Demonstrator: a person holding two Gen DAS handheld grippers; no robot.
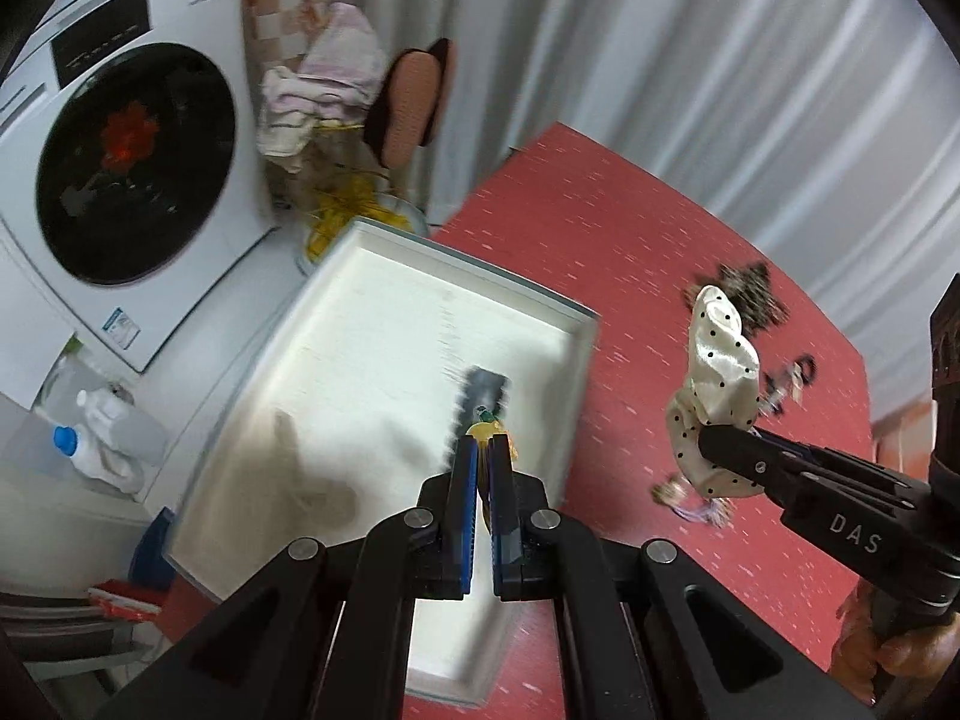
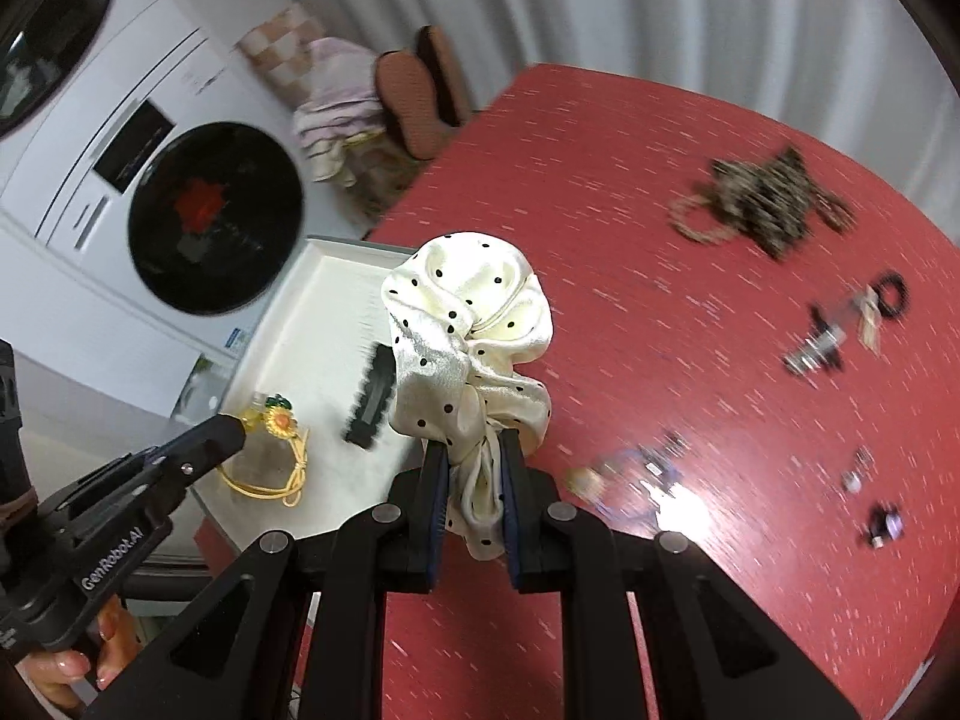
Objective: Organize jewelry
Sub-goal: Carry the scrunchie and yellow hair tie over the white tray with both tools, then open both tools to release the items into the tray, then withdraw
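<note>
One white tray (image 2: pixel 282 354) sits at the red table's (image 2: pixel 690 360) left edge, holding one black hair clip (image 2: pixel 369 405). The left gripper (image 2: pixel 237 429), marked "GenRobot.AI", is clenched on one yellow sunflower hair tie (image 2: pixel 282 423) above the tray. The right gripper (image 2: pixel 472 450), marked "DAS", grasps one cream dotted scrunchie (image 2: pixel 468 324). Perhaps six blurred small pieces lie right.

White tray (image 1: pixel 384 324) mostly bare, black hair clip (image 1: pixel 480 402) inside, red table (image 2: pixel 600 192) scattered with trinkets
</note>
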